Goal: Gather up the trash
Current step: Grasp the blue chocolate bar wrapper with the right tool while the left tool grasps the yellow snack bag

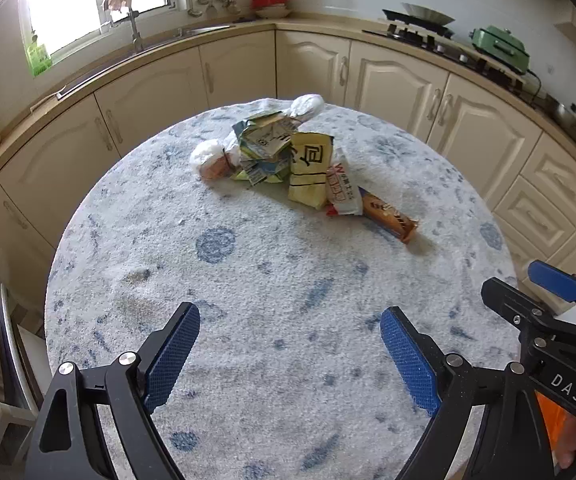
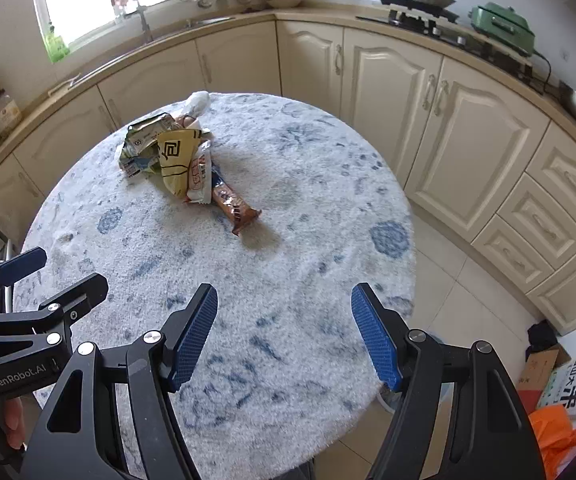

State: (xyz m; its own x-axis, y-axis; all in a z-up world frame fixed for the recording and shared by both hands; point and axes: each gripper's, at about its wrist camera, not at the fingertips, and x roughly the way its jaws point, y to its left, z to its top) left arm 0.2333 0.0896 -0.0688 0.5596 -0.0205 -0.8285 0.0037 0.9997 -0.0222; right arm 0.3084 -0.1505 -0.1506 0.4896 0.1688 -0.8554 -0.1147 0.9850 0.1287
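A heap of trash lies on the far part of a round table [image 1: 247,280] with a white-and-blue fuzzy cover. In it are a yellow wrapper [image 1: 310,166] [image 2: 175,160], a crumpled green-and-white carton [image 1: 261,146] [image 2: 141,142], a white-and-red packet [image 1: 342,190] [image 2: 199,178], a brown snack bar [image 1: 390,218] [image 2: 233,206] and clear plastic bags [image 1: 209,156] [image 1: 307,105] [image 2: 196,103]. My left gripper [image 1: 290,356] hovers over the near part of the table, open with nothing between its blue pads. My right gripper [image 2: 283,334] hangs beside it, also open and empty, well short of the heap.
Cream kitchen cabinets [image 1: 400,80] wrap around behind the table, with a sink [image 1: 191,32] under the window and a stove [image 1: 420,28] at the right. A cardboard box [image 2: 540,364] and orange bag [image 2: 556,436] lie on the tiled floor at the right. A metal rack [image 1: 3,340] stands at the left.
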